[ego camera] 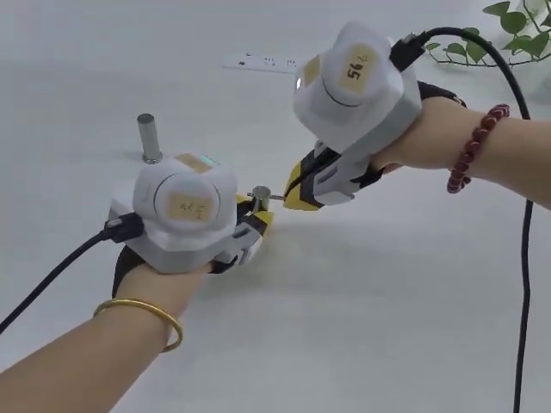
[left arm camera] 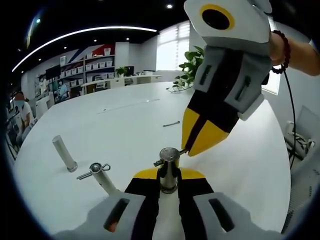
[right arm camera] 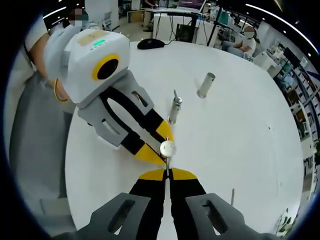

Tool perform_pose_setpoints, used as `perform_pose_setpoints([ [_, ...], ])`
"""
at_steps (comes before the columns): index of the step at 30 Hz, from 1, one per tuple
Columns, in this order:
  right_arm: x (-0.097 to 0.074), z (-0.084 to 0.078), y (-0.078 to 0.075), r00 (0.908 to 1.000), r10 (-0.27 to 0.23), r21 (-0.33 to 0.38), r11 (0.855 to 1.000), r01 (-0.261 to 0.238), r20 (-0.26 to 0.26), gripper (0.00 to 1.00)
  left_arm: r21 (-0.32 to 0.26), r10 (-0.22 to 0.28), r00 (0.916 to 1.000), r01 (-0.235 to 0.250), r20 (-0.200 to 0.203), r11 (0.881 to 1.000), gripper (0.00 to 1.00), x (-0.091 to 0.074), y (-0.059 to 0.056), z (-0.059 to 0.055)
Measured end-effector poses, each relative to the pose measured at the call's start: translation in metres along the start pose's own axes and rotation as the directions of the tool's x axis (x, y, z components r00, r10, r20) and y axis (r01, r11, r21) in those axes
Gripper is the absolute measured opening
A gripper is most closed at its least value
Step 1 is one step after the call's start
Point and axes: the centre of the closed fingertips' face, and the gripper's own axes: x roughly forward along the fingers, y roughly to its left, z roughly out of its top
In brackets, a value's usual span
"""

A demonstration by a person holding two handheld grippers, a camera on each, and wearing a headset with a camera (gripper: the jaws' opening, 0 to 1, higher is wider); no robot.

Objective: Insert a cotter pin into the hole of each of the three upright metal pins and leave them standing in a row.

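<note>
Steeply, right gripper (ego camera: pixel 288 200) onto metal pin (ego camera: pixel 260 195)

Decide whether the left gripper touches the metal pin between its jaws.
Touching: the left gripper view shows the left gripper clamping the metal pin, jaws against both sides.

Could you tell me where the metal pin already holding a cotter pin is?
In the left gripper view, the silver cylindrical metal pin with a cotter pin stands left of the left hand-held gripper, beside the bare metal pin.
</note>
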Motion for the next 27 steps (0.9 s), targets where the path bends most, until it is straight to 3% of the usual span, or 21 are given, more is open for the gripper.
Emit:
perform_pose_setpoints([
  [15, 0.009, 0.012, -0.004, 0.9985, -0.007, -0.016, 1.000, 0.008, 0.054, 0.04, -0.011, 0.024, 0.9997, -0.024, 0.003, 1.000, 0.11, 0.000, 0.000, 0.000],
  [18, 0.007, 0.013, -0.005, 0.9963, -0.009, 0.021, 1.000, 0.008, 0.085, 0.05, -0.012, 0.027, 0.9996, -0.027, 0.002, 1.000, 0.11, -0.001, 0.000, 0.000],
  [27, 0.005, 0.008, -0.002, 0.9949, -0.010, 0.072, 0.997, 0.003, 0.100, 0.09, -0.018, 0.038, 0.9993, -0.038, 0.002, 0.999, 0.11, -0.001, 0.000, 0.000],
])
